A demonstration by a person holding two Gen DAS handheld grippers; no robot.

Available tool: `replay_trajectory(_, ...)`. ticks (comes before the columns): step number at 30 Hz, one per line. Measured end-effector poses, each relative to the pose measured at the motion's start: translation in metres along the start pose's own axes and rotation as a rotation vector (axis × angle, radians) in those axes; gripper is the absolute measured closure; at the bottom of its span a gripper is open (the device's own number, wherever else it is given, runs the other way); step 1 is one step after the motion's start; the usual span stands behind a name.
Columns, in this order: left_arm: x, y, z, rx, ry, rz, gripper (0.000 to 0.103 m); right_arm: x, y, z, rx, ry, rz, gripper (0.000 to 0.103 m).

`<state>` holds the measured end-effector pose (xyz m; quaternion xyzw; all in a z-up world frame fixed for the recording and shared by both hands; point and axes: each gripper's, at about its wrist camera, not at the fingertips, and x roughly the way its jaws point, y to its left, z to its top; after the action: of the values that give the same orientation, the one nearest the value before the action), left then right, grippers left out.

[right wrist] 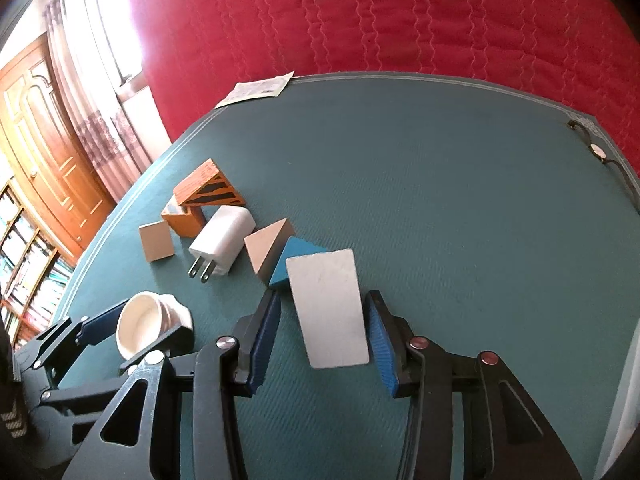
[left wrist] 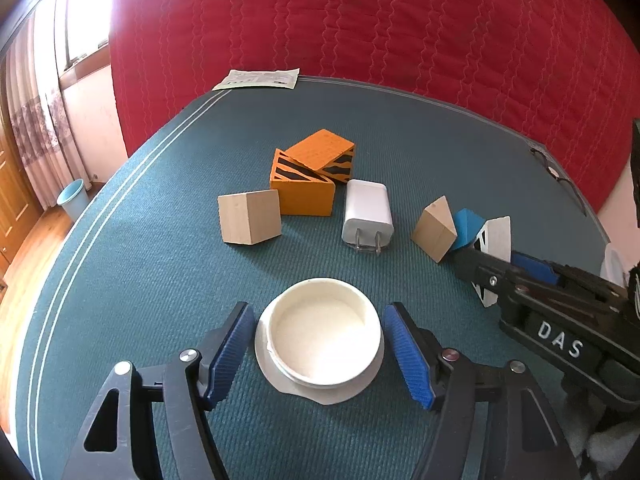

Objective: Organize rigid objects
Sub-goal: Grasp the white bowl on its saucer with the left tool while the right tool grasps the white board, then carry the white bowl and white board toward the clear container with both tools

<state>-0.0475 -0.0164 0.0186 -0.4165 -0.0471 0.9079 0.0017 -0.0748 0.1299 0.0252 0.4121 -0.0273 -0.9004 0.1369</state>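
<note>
Barely begun: the white bowl (left wrist: 324, 336) sits empty on the green counter (left wrist: 400, 128).
Left gripper (left wrist: 320, 354) brackets it, jaws wide, not pressing; beyond the bowl lie a wooden cube (left wrist: 250, 216), orange wedges (left wrist: 308, 178) and a charger (left wrist: 368, 212), unsorted. Right of the bowl, the right gripper (right wrist: 326, 338) straddles a white block (right wrist: 328, 306), jaws narrowed, grip uncertain.

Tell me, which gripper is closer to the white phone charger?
Left, narrowly, by my reading. The left gripper straddles the white bowl just in front of the white charger. The right gripper frames the white wedge block, beyond two other blocks.
</note>
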Motion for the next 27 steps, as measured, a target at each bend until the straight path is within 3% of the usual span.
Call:
replay_trajectory(4, 0.001, 0.0, 0.0, 0.003, 0.002, -0.002, 0.028, 0.003, 0.002, 0.001, -0.005, -0.007, -0.005, 0.061)
replay_trajectory(9, 0.001, 0.0, -0.001, 0.008, 0.002, 0.0, 0.028, 0.004, 0.006, -0.002, -0.039, -0.025, -0.049, 0.069)
replay_trajectory(13, -0.001, -0.003, -0.001, 0.026, -0.009, 0.003, 0.041, 0.001, 0.004, -0.004, -0.03, -0.03, -0.048, 0.07)
replay_trajectory(27, -0.001, -0.004, -0.001, 0.037, -0.014, -0.011, 0.042, -0.024, -0.006, -0.019, 0.012, -0.06, -0.056, 0.07)
